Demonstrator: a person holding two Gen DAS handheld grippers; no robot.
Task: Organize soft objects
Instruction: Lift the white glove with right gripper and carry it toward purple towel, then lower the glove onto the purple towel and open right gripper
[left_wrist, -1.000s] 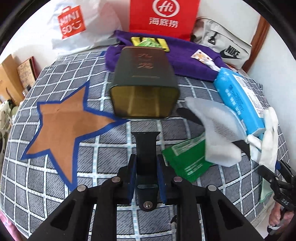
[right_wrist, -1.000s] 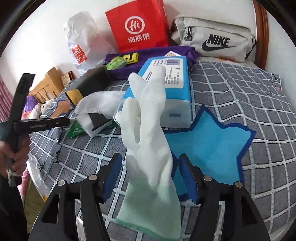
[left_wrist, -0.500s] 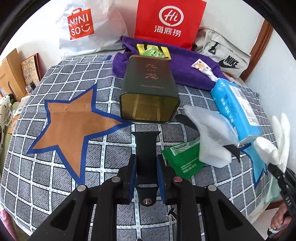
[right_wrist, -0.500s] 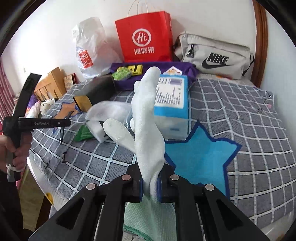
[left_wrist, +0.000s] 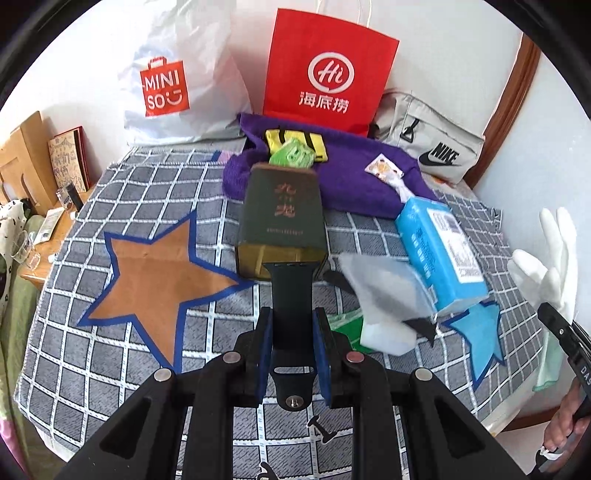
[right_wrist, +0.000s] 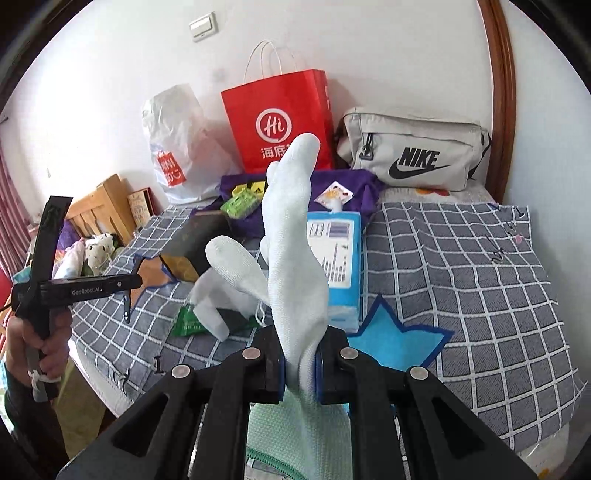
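The right claw is closed on a white glove held above the bed, while the left claw grips a dark strap over the checked cover.

white glove | clamped upright, fingers up (green cuff below) | above bed

Both fisheye views are brightly and evenly lit by soft daylight, with no harsh shadows. Straight lines on the checked bedspread bow outward, and a black vignette rings each frame, thickest from 9 to 12 o'clock. The red paper bag shows a mild sheen. In the left view a translucent white pouch at 3 o'clock is motion-smeared. The white wall looks nearly blown out.
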